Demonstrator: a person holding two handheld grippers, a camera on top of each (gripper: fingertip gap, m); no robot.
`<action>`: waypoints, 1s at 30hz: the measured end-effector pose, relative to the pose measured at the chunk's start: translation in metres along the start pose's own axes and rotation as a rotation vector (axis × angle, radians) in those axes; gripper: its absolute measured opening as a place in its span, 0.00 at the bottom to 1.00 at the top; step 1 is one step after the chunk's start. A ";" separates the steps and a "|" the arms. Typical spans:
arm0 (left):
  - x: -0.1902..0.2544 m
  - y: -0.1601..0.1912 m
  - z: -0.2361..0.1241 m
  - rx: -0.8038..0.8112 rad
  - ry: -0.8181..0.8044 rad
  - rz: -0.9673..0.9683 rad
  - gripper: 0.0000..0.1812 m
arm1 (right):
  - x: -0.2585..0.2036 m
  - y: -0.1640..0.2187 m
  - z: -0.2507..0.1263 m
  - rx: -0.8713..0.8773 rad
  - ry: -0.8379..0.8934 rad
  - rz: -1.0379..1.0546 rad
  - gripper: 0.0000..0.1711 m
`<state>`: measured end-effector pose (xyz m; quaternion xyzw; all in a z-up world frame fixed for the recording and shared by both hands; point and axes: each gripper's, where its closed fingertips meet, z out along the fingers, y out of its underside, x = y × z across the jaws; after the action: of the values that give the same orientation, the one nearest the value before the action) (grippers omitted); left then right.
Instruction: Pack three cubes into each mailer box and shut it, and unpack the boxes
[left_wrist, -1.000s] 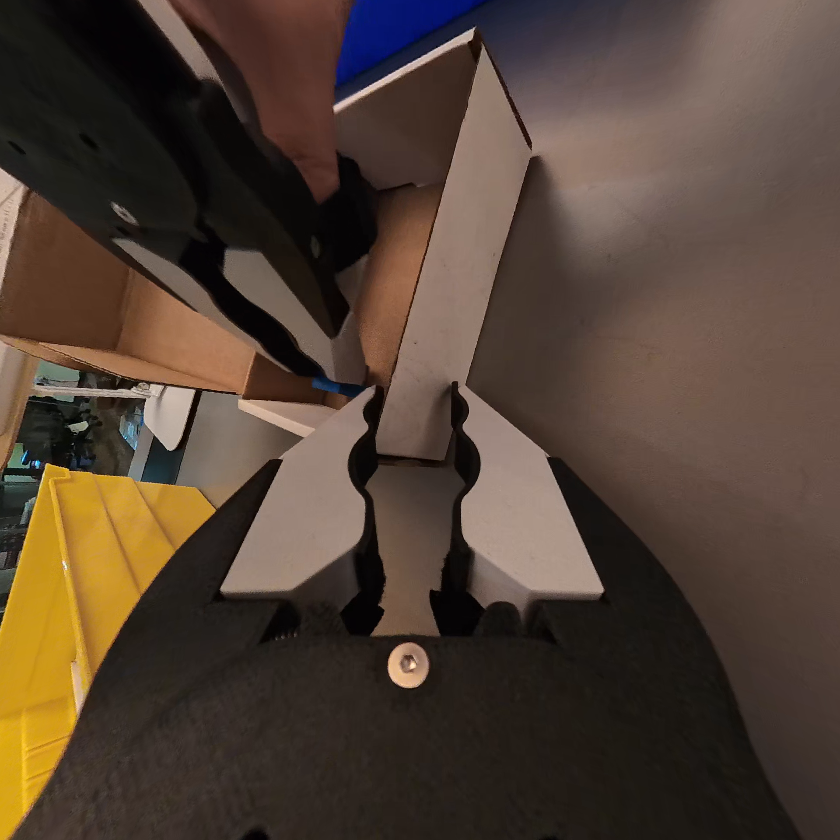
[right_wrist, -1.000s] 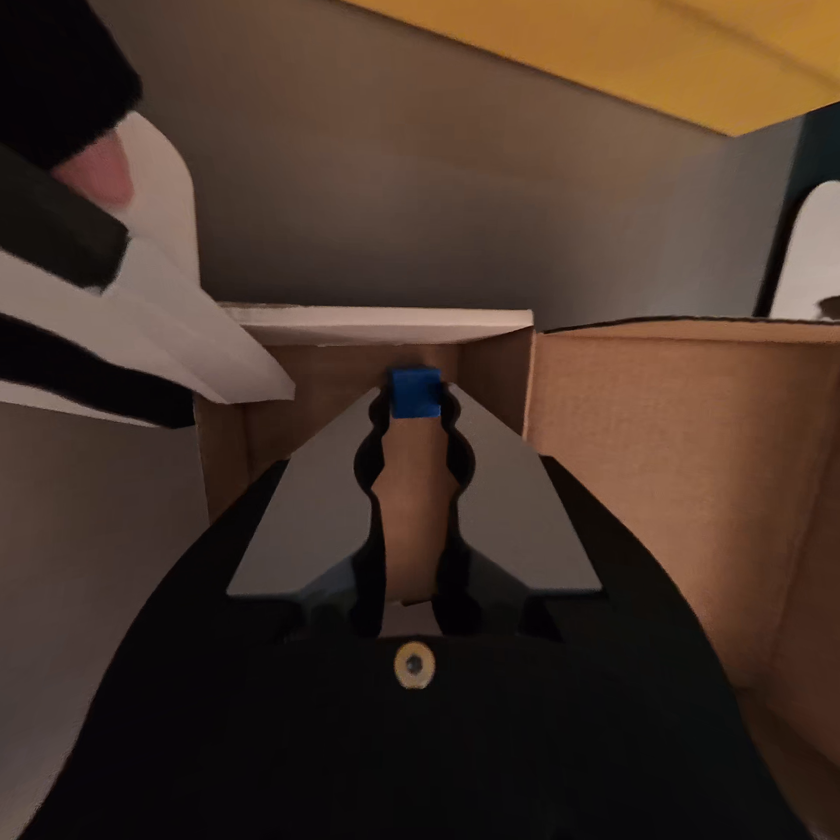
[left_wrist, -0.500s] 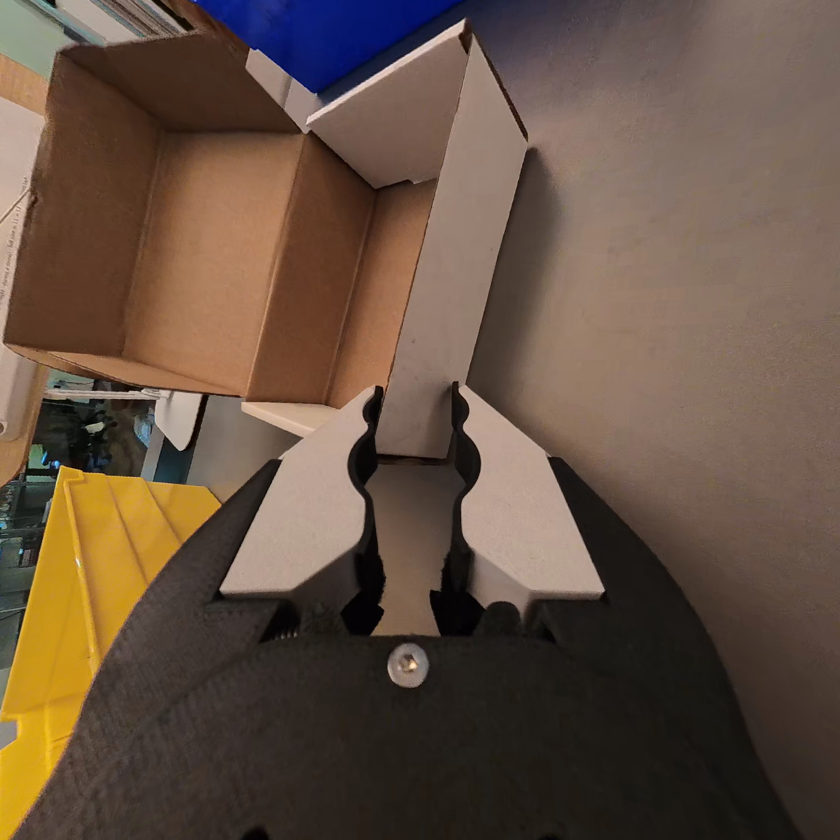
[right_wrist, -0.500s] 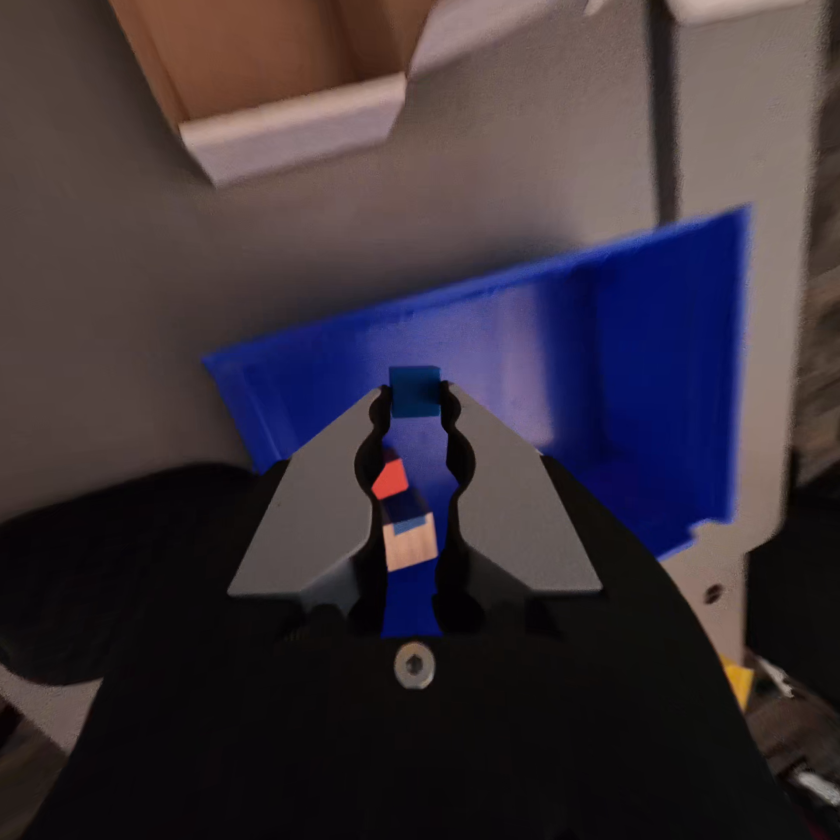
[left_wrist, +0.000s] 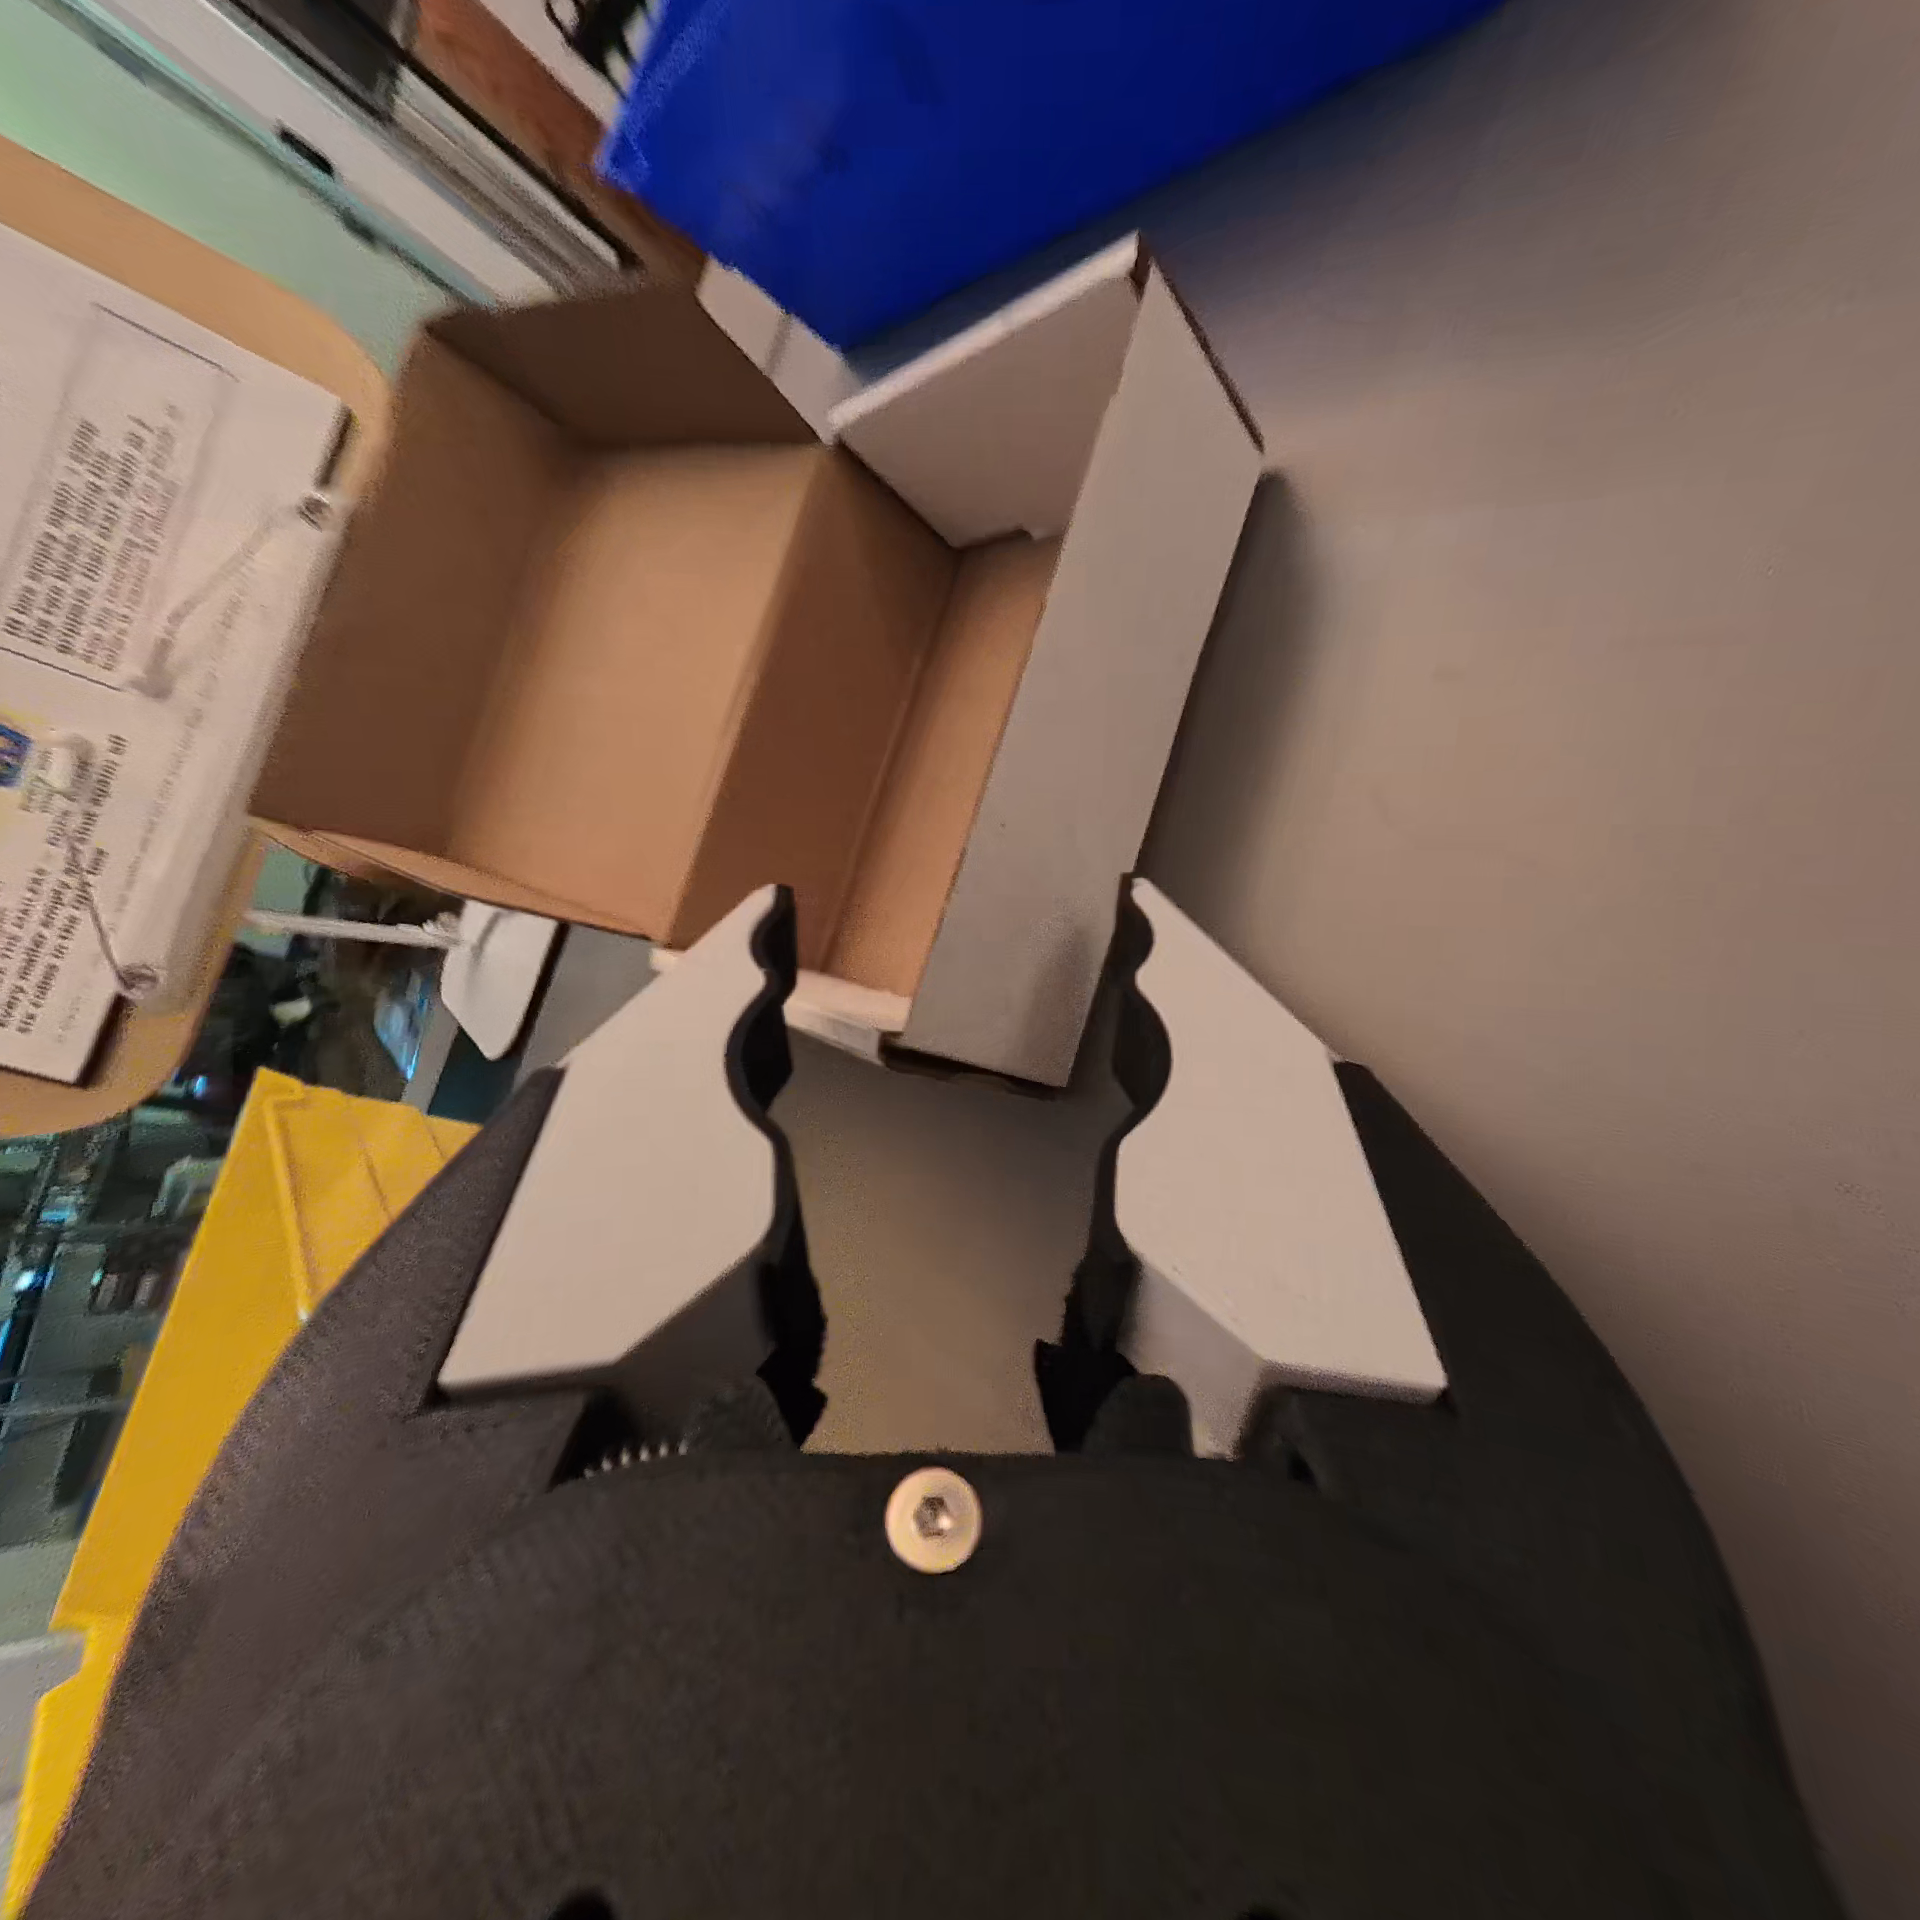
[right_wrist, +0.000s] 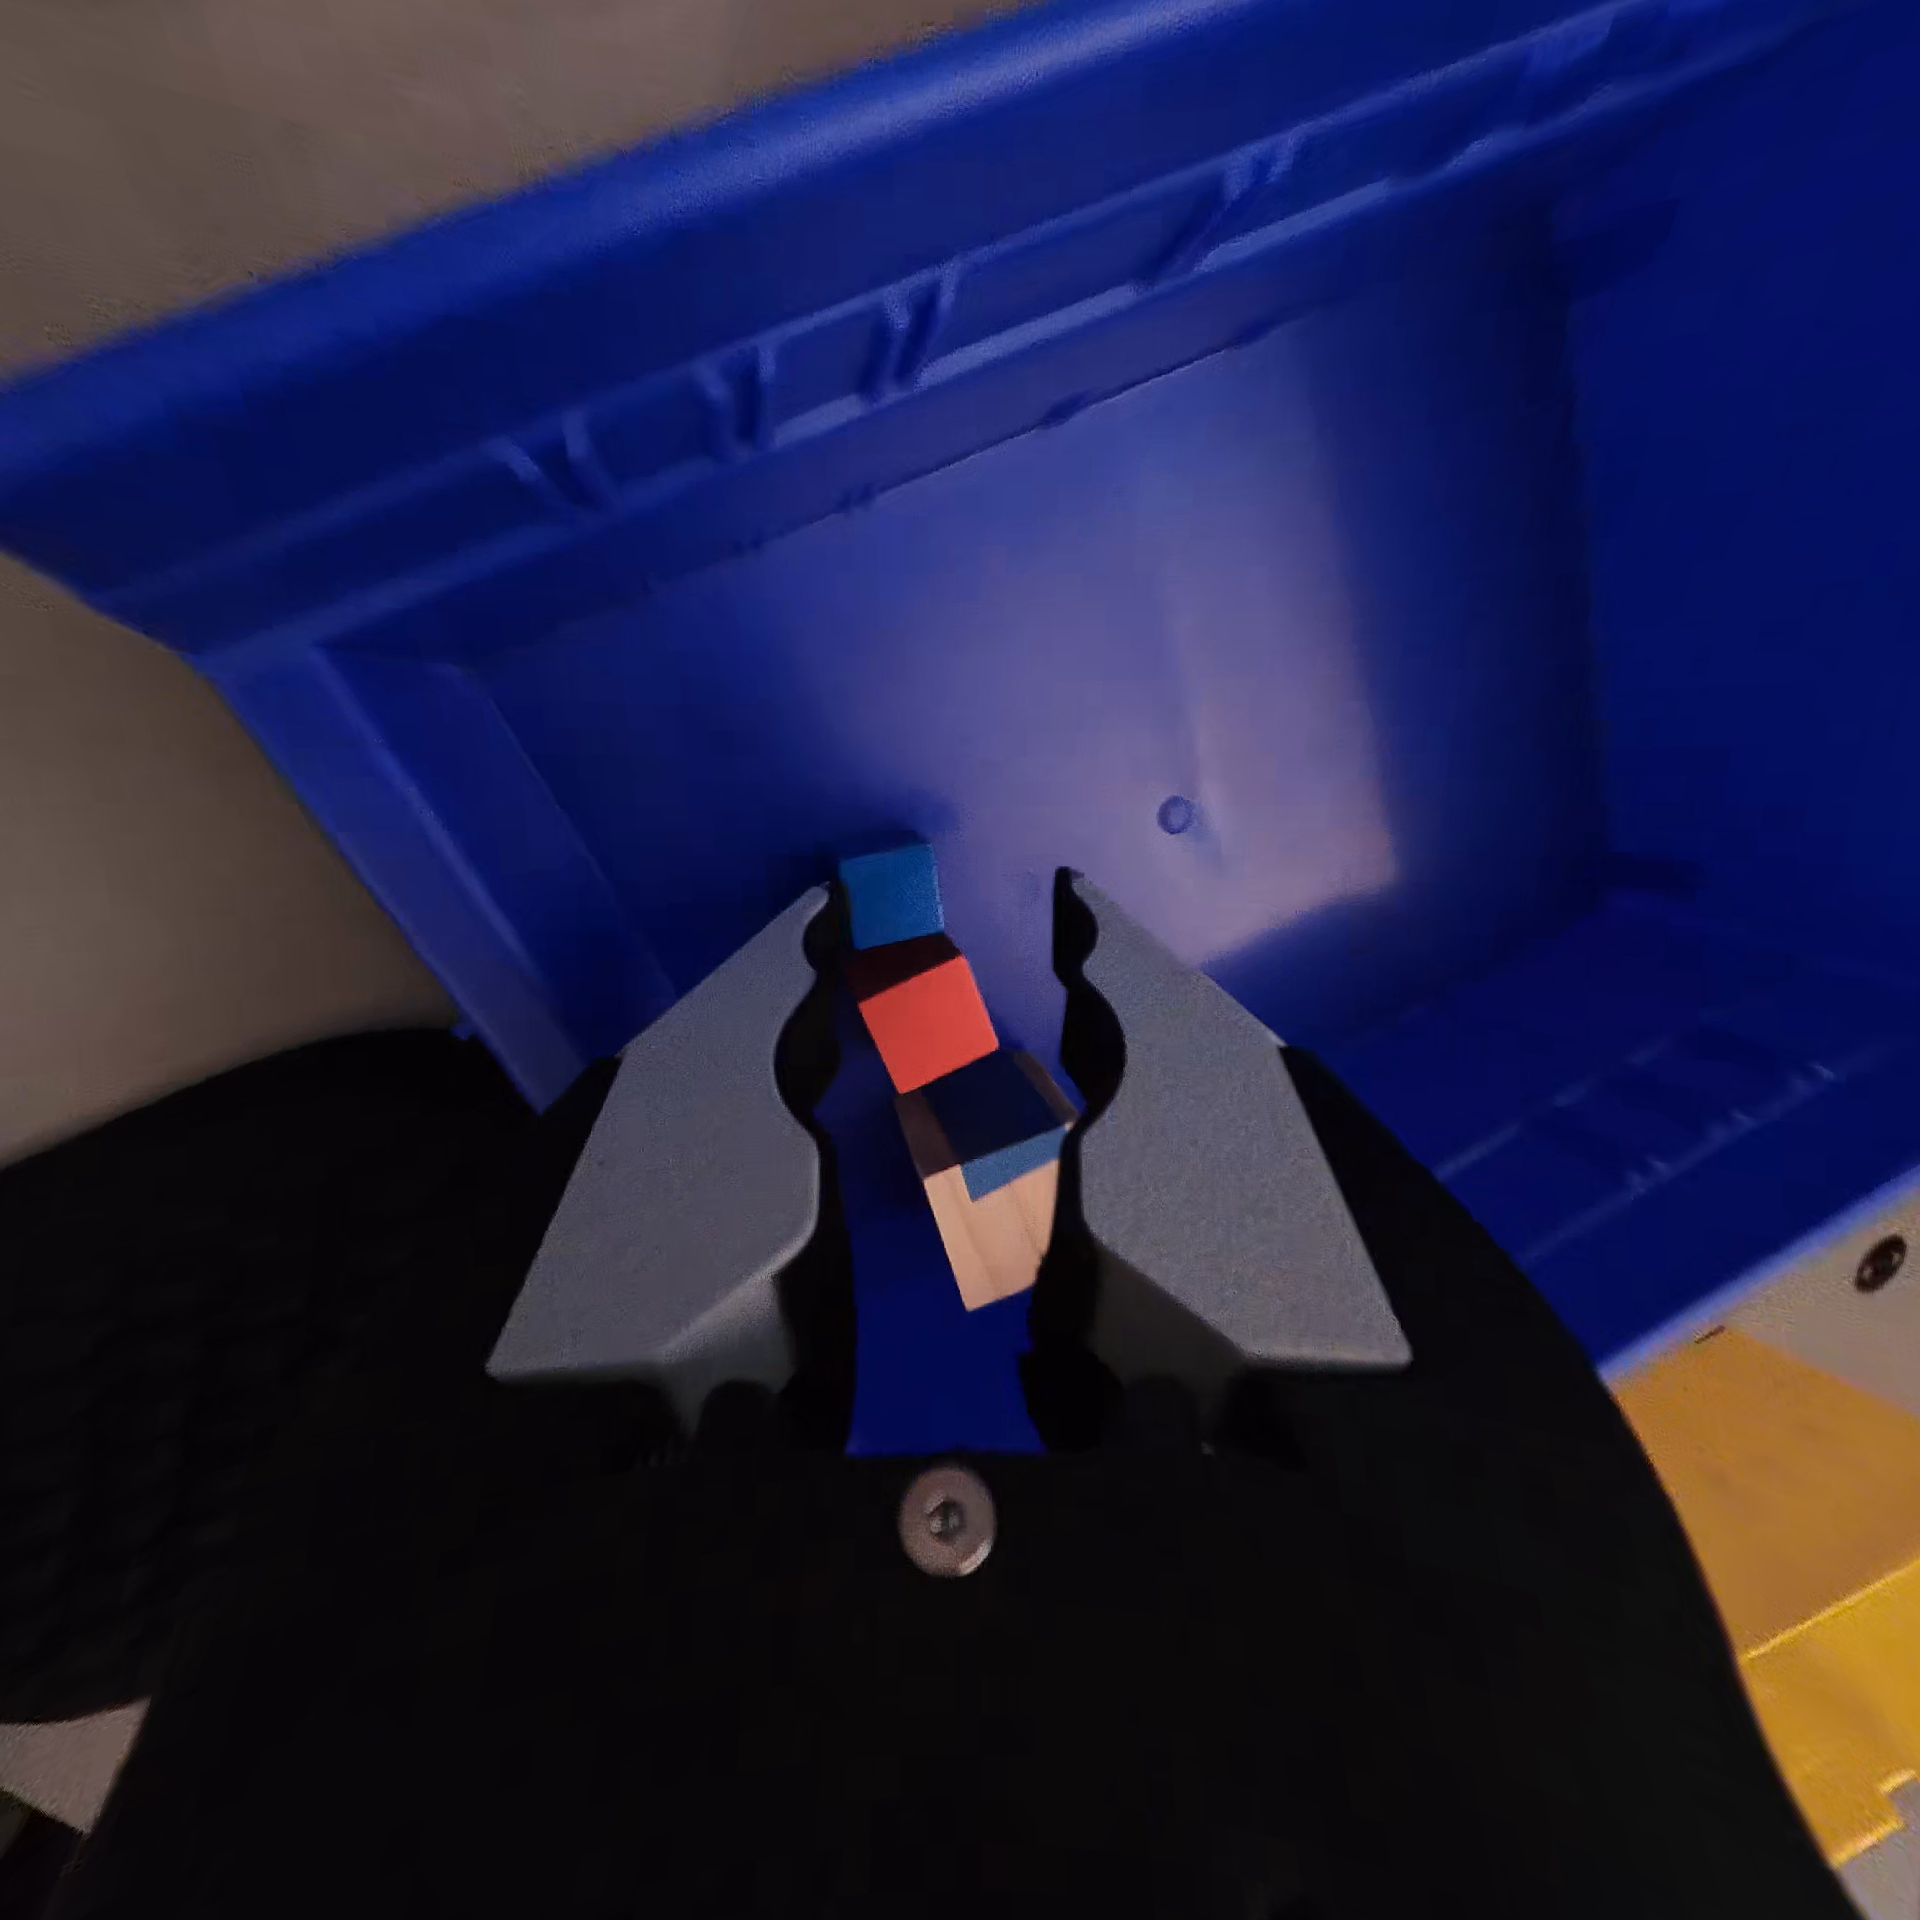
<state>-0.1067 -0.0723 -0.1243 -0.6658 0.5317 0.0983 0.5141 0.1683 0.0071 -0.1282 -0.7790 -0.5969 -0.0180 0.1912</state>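
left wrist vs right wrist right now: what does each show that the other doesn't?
Left wrist only: open mailer box with nothing visible inside, yellow bin, left hand-held gripper open by the box's white flap.
Right wrist only: right hand-held gripper open, blue cube, red cube and wooden cube inside the bin.
Both: blue bin on the grey table.
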 end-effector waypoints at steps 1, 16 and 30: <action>-0.004 -0.008 -0.006 0.045 -0.004 -0.018 0.34 | 0.003 -0.008 -0.011 0.050 0.020 0.026 0.23; -0.199 -0.027 -0.026 0.289 -0.087 -1.047 0.35 | 0.058 -0.235 -0.076 0.799 0.105 0.697 0.38; -0.184 0.014 0.061 -0.101 0.071 -1.016 0.41 | 0.071 -0.231 -0.003 0.513 0.078 0.762 0.31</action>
<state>-0.1692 0.0884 -0.0355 -0.8671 0.1526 -0.1612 0.4459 -0.0272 0.1213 -0.0433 -0.8692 -0.2457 0.1726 0.3929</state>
